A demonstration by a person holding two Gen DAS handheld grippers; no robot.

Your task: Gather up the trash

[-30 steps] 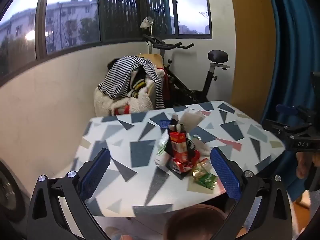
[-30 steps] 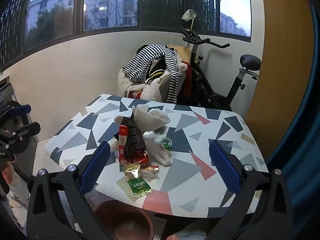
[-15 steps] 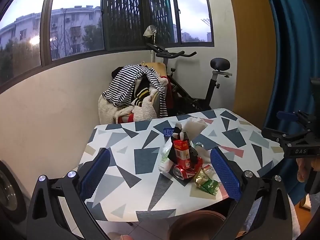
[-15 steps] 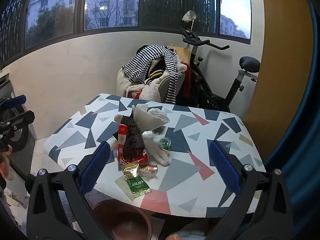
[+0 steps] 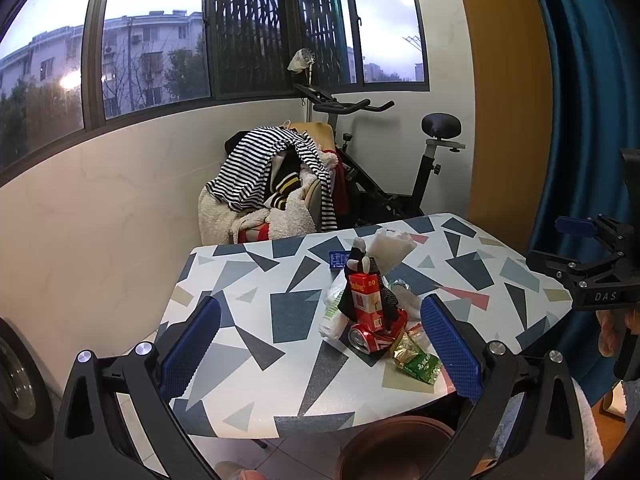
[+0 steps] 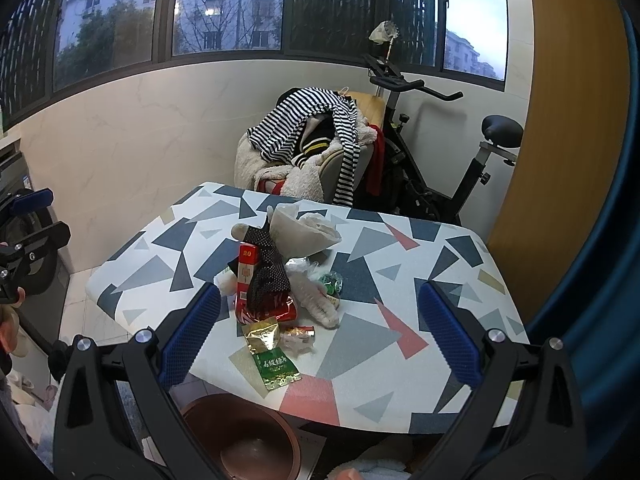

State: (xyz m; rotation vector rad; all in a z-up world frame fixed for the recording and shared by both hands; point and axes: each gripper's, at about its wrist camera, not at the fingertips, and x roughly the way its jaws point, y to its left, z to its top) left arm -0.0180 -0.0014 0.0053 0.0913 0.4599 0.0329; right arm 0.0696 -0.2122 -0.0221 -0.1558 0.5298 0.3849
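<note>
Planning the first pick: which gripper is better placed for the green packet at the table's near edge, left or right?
Right, probably. The green packet lies near the middle of the open right gripper view, unobstructed. In the left gripper view it sits far to the side by the finger.

the brown bin (image 6: 244,440) sits partly hidden under the table (image 6: 440,360) edge.

"DAS" marks the right hand-held gripper (image 5: 576,248); "20" the red carton (image 5: 365,300).
</note>
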